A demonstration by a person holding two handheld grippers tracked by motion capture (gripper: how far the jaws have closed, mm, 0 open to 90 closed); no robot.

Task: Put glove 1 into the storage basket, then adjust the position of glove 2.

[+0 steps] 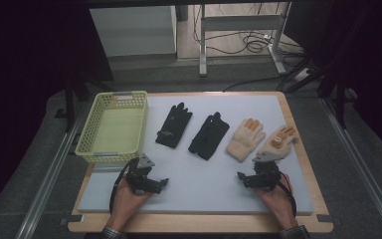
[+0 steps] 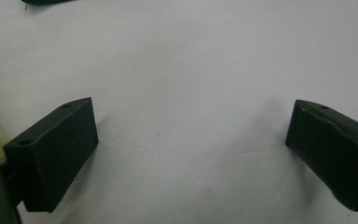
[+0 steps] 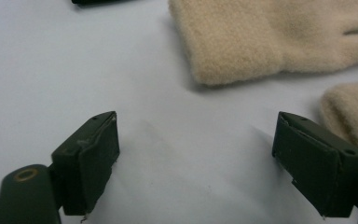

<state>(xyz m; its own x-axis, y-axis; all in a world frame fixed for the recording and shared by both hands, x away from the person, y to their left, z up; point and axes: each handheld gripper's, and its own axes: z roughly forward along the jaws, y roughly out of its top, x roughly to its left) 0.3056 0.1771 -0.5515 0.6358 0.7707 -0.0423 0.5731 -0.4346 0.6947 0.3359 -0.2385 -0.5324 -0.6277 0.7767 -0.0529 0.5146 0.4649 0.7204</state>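
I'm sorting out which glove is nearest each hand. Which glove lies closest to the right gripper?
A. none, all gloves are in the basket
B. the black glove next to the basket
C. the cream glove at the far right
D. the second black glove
C: the right gripper rests open just below the far-right cream glove, with the black gloves farther left.
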